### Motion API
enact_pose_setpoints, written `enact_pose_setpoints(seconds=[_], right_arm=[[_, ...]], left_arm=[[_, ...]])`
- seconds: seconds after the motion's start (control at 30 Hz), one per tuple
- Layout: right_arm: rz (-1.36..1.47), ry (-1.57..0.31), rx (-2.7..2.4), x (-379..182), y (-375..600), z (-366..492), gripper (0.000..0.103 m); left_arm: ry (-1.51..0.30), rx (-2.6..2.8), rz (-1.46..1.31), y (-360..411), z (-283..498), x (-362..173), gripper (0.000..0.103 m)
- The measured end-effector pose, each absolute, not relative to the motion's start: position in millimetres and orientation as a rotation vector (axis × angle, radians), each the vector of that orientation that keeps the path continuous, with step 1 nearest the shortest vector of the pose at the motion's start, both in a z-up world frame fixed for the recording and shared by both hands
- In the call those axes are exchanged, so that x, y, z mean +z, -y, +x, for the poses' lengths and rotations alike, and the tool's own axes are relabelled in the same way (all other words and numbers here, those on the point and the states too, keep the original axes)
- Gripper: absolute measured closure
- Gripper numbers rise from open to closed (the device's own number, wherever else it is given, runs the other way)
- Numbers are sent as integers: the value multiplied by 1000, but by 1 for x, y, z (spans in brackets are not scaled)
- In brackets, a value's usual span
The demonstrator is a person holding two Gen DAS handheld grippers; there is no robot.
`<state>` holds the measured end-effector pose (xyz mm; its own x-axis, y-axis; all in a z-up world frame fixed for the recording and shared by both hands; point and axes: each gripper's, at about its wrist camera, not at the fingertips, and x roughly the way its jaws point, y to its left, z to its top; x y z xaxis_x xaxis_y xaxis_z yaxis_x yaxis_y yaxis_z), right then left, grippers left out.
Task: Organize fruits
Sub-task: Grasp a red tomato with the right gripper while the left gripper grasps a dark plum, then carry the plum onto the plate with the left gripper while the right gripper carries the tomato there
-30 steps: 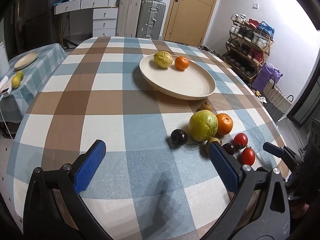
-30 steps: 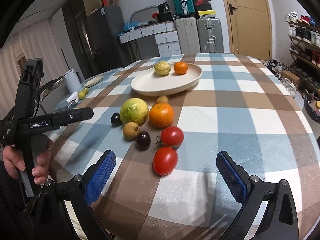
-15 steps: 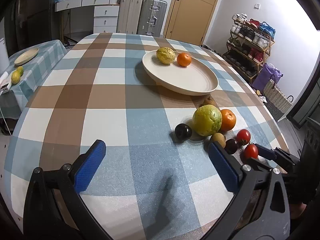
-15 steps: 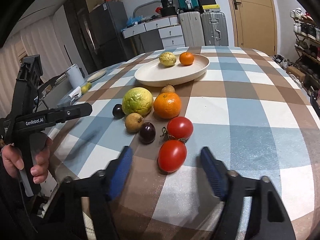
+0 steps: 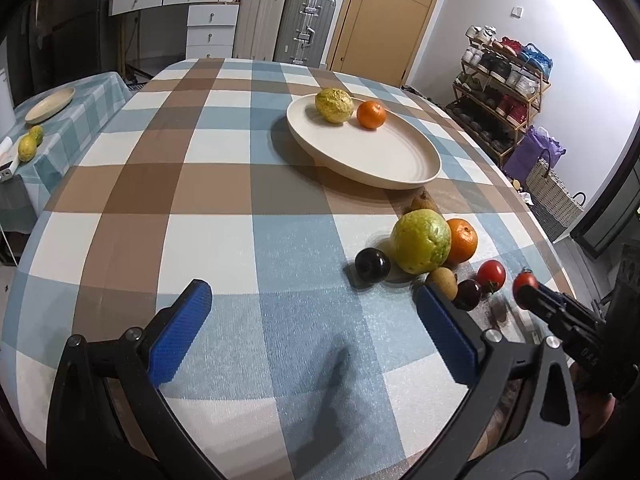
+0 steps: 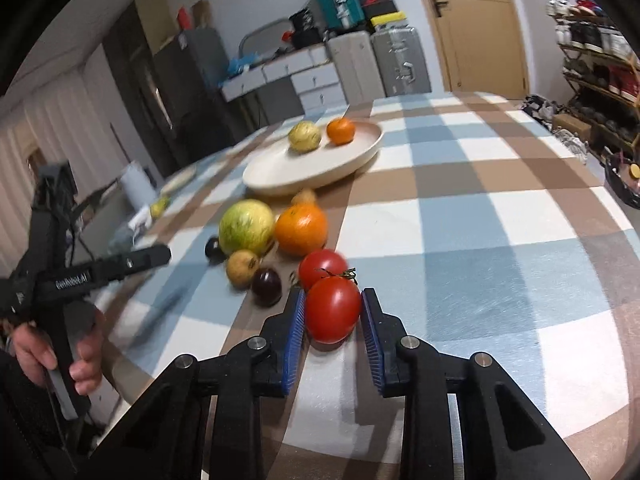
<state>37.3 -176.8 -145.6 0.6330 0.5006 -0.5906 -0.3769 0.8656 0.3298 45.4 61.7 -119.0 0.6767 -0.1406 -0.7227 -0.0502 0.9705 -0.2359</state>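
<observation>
Cream plate is loaded with two fruits only; one tomato is clamped by the just-closed right gripper, seven are left, left gripper is held apart.

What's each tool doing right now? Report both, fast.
Left tool: open, holding nothing.
Right tool: jaws have just been closing, now shut on the nearest tomato.

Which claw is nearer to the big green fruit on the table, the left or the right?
Left. The left claw hangs open in front of the big green fruit, the dark plum between them. The right claw, closed on a tomato, is beyond the cluster.
</observation>
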Motion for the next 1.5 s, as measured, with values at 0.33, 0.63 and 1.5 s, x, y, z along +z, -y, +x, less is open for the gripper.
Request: enact_pose_setpoints(seconds=[0.33, 0.63, 1.5], right_arm=[[160, -679, 534, -134, 174, 35, 74], [167, -645, 578, -129, 171, 38, 74], [231, -604, 672, -104, 163, 96, 74]], left_arm=[[-838, -203, -100, -43, 70, -122, 9], [-911, -338, -112, -39, 97, -136, 55], [-841, -403, -239, -73, 125, -99, 82]])
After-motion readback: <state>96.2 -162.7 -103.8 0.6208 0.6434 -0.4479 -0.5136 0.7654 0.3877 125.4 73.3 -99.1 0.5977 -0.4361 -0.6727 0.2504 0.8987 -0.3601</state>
